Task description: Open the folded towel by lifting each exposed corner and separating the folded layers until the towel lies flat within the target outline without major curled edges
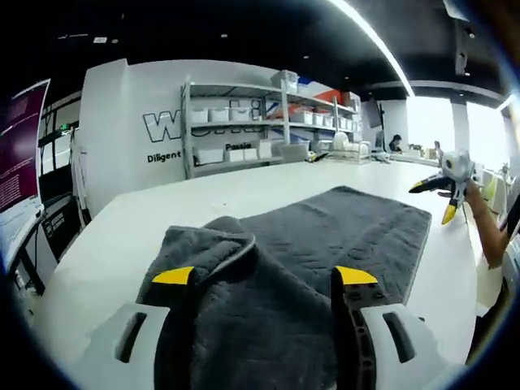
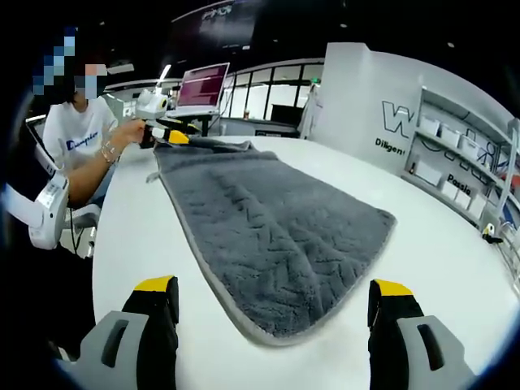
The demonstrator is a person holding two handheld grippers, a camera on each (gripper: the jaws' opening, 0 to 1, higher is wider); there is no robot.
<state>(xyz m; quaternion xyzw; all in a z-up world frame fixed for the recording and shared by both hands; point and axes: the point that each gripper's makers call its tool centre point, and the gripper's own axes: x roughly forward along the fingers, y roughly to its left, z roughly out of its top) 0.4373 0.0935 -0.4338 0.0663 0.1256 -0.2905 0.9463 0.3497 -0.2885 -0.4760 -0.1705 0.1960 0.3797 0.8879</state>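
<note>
1. The grey towel lies on the white worktop, mostly spread out. In the right claw view the towel runs away from the camera as one long sheet with a pale hem.

2. Left claw: the yellow-tipped jaws stand apart at either side of a raised, bunched towel end. The cloth fills the gap between them and covers the lower jaw faces. Whether the jaws grip the cloth or merely flank it cannot be told.

3. In the right claw view the left claw is at the far end of the towel, touching or just over its edge. It is small there, and its contact with the cloth is hard to make out.

4. Right claw: jaws wide, nothing between them. The near rounded towel corner lies flat on the worktop, just ahead of the gap.

5. In the left claw view the right claw is at the far right, above the worktop edge and apart from the towel. The arm behind it is cut off by the frame.

6. A person in a white shirt sits at the far left of the worktop, partly cut off.

7. Shelving with white bins stands against the back wall. The wall lettering is part hidden by the shelving.
</note>
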